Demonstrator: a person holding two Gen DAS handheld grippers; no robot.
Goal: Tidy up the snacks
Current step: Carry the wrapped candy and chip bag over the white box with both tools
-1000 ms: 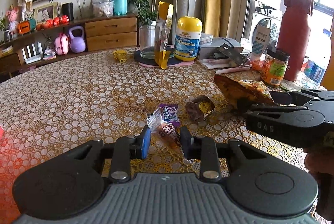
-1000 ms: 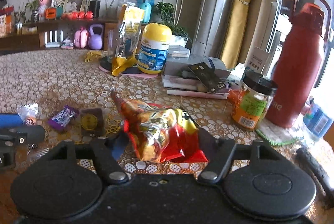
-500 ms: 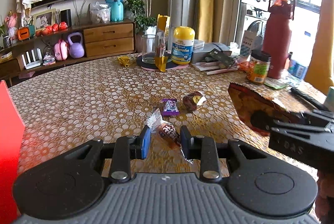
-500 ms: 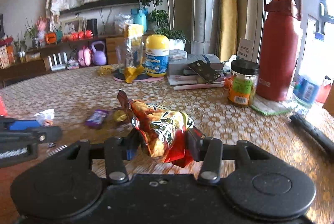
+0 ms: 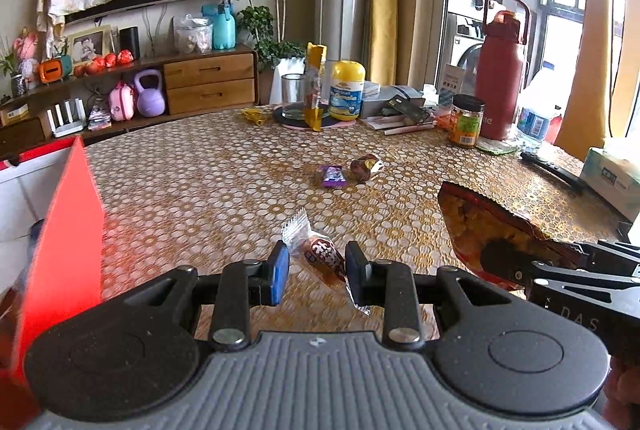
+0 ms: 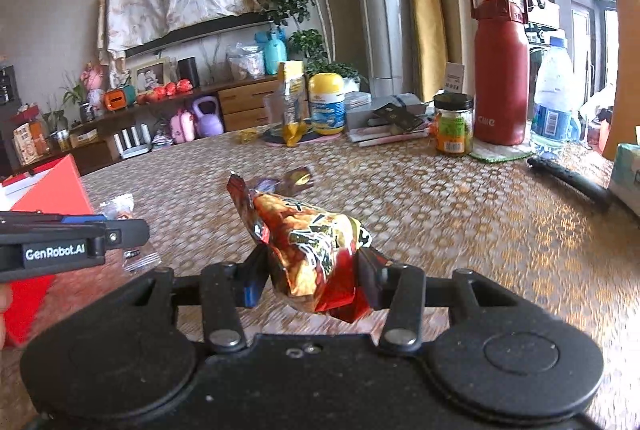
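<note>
My left gripper (image 5: pixel 318 262) is shut on a small wrapped candy (image 5: pixel 320 252) with a brown-and-white label, held clear above the patterned table (image 5: pixel 200 181). My right gripper (image 6: pixel 310 270) is shut on a red and orange chip bag (image 6: pixel 316 242), its pads pressing in the bag's sides; the same bag (image 5: pixel 480 218) shows at the right of the left wrist view. A red box (image 5: pixel 68 230) with a white inside stands at the left edge, close beside the left gripper. A purple candy (image 5: pixel 333 175) and a brown wrapped snack (image 5: pixel 365 165) lie mid-table.
At the far side of the table stand a red bottle (image 5: pixel 500 77), a green-labelled jar (image 5: pixel 465 119), a yellow gummies bottle (image 5: pixel 346 89) and a glass with an upright packet. A black stick-like object (image 5: pixel 552 167) and a tissue box (image 5: pixel 612 177) lie at the right.
Both grippers lifted off the table and drew back leftward with their snacks. The right jaws closed onto the chip bag and rolled. The red box came into view at the left.
</note>
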